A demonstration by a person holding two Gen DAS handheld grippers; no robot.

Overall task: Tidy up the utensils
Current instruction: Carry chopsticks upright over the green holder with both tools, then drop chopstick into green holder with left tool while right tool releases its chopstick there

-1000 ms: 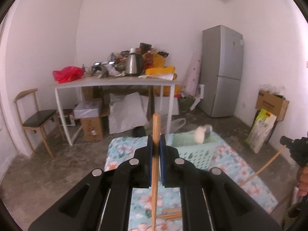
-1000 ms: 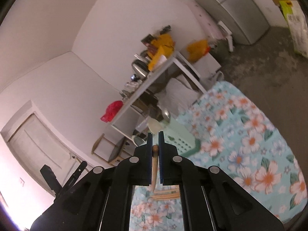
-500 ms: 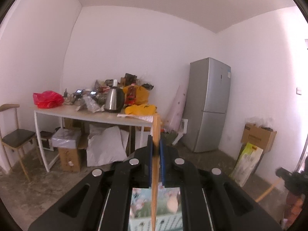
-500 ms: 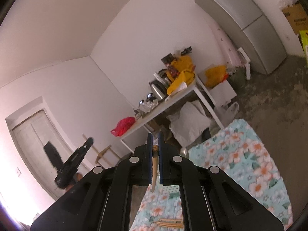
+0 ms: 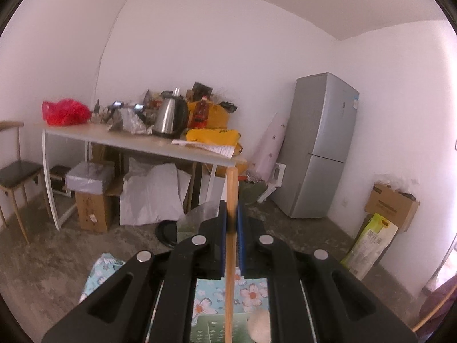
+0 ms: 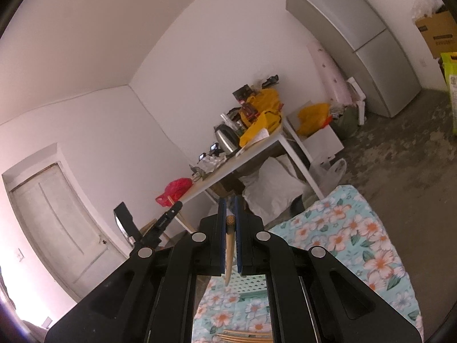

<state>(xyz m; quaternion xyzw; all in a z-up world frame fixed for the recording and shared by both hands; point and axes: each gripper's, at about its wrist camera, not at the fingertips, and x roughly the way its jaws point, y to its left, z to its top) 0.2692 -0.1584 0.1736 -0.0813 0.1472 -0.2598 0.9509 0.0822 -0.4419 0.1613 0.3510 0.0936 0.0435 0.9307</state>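
left gripper (image 5: pixel 231 225) clamped on upright wooden chopstick (image 5: pixel 230 257), centre frame | right gripper (image 6: pixel 230 223) clamped on second chopstick (image 6: pixel 229 253) near its top | both lifted clear, likely to drop into green basket (image 6: pixel 245 285), bottom centre | spare chopsticks (image 6: pixel 242 336) on floral cloth (image 6: pixel 351 237)

A floral cloth (image 6: pixel 354 237) covers the surface, bearing a green basket (image 6: pixel 251 284) and loose wooden sticks (image 6: pixel 242 337).

A steel kettle (image 5: pixel 170 119) and a red bag (image 5: pixel 65 112) stood on a cluttered white table (image 5: pixel 142 143), the bag at its left end; a grey fridge (image 5: pixel 322 145) occupied the corner.
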